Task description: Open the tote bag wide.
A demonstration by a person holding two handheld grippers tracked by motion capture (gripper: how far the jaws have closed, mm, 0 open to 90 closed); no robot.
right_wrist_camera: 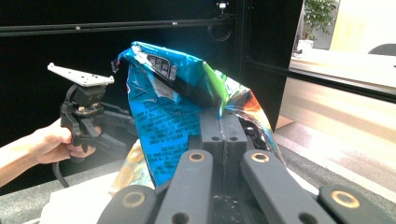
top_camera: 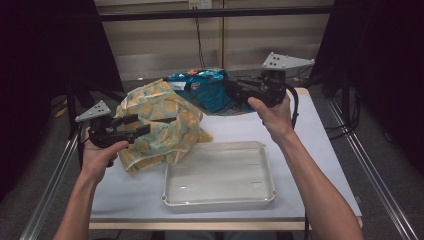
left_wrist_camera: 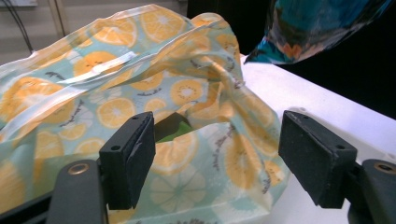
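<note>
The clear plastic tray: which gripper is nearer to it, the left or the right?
Left, narrowly. The left gripper is open at the orange-print bag, just beyond the clear plastic tray's far-left corner. The right gripper, shut on the blue chip bag, is farther back.

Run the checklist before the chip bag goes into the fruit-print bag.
1. Right tongs clamped on the blue chip bag: ok, jaws shut on its edge.
2. Chip bag lifted clear of the table: ok, it hangs above the surface.
3. Left tongs gripping the fruit-print bag: not ok, jaws stand open with the fabric loose between them.
4. Fruit-print bag mouth held open: not ok, a gap shows but the bag is slumped and crumpled.
5. Clear tray out of the path: ok, it sits nearer the person.
6. Room inside the bag: cannot tell.
</note>
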